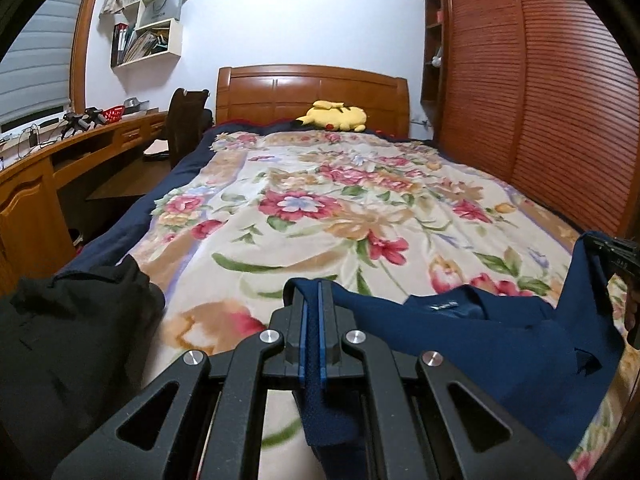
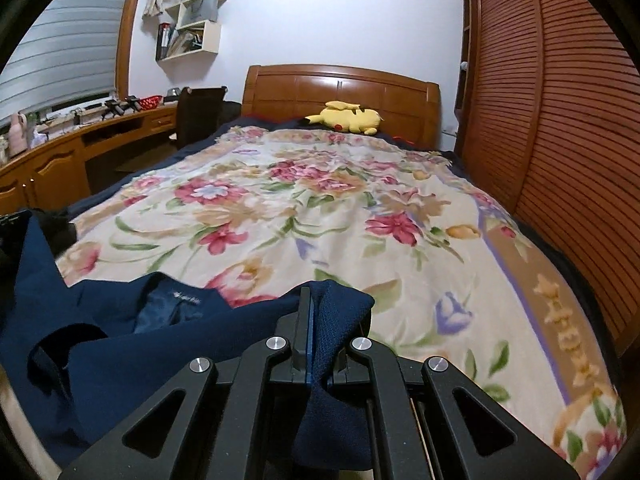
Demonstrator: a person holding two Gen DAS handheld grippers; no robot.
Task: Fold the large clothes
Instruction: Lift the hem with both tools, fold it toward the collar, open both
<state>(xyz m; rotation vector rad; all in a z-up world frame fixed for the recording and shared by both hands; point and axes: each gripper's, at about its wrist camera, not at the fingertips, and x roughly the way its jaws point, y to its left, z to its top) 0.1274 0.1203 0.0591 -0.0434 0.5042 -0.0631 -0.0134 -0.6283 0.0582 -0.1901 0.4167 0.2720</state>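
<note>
Left wrist view: the left gripper [image 1: 312,292] has its jaws clamped on a fold of the navy jacket [image 1: 500,332], which hangs between both tools over the near end of the bed [image 1: 320,208]. Right wrist view: the right gripper [image 2: 310,300] is likewise closed on navy cloth at the opposite side. The collar with its label [image 2: 186,294] sags between the two grips, so the holds appear to sit at the shoulders. A separate black garment [image 1: 80,320] lies at the bed's left corner, untouched.

Assessment: the jacket looks soft and fairly heavy, with a slippery lining; it drapes and will not hold shape unsupported. Shoulder seams are the firmest places to grip. The risk is cloth sliding from the pads if swung; lay it flat on the floral blanket [image 2: 320,208] before folding.
</note>
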